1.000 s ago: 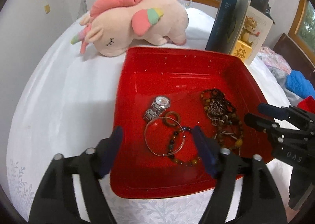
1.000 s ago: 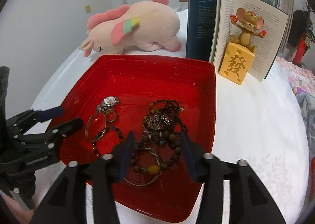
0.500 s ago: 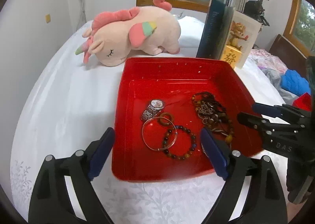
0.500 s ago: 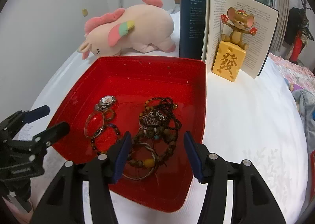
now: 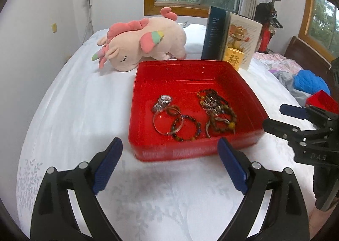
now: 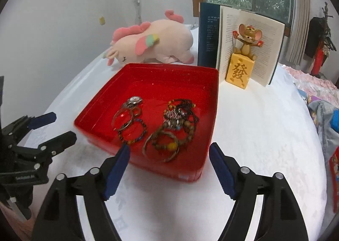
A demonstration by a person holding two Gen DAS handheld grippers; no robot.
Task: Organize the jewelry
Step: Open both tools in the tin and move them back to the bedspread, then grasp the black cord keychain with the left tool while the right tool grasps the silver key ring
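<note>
A red tray (image 5: 190,152) sits on a white embroidered cloth. In it lie a silver watch (image 5: 163,102), a thin silver bangle (image 5: 154,122), a dark beaded bracelet (image 5: 198,126) and a tangle of bead necklaces (image 5: 216,105). My left gripper (image 5: 169,141) is open in front of the tray's near wall and holds nothing. My right gripper (image 6: 169,146) hovers at the tray's near right corner. Its jaws are opening with nothing between them. Each gripper also shows in the other view: the right gripper (image 5: 274,116) and the left gripper (image 6: 63,125).
A pink unicorn plush (image 5: 144,44) lies behind the tray. An open book (image 6: 250,44) stands at the back right, with a mouse figurine on a yellow block (image 6: 241,67) in front of it. Clothes (image 5: 309,82) and a small red box (image 5: 322,103) lie to the right.
Both grippers have drawn back from over the tray to just in front of it. Both sets of jaws now stand wider apart. The jewelry has not moved.
</note>
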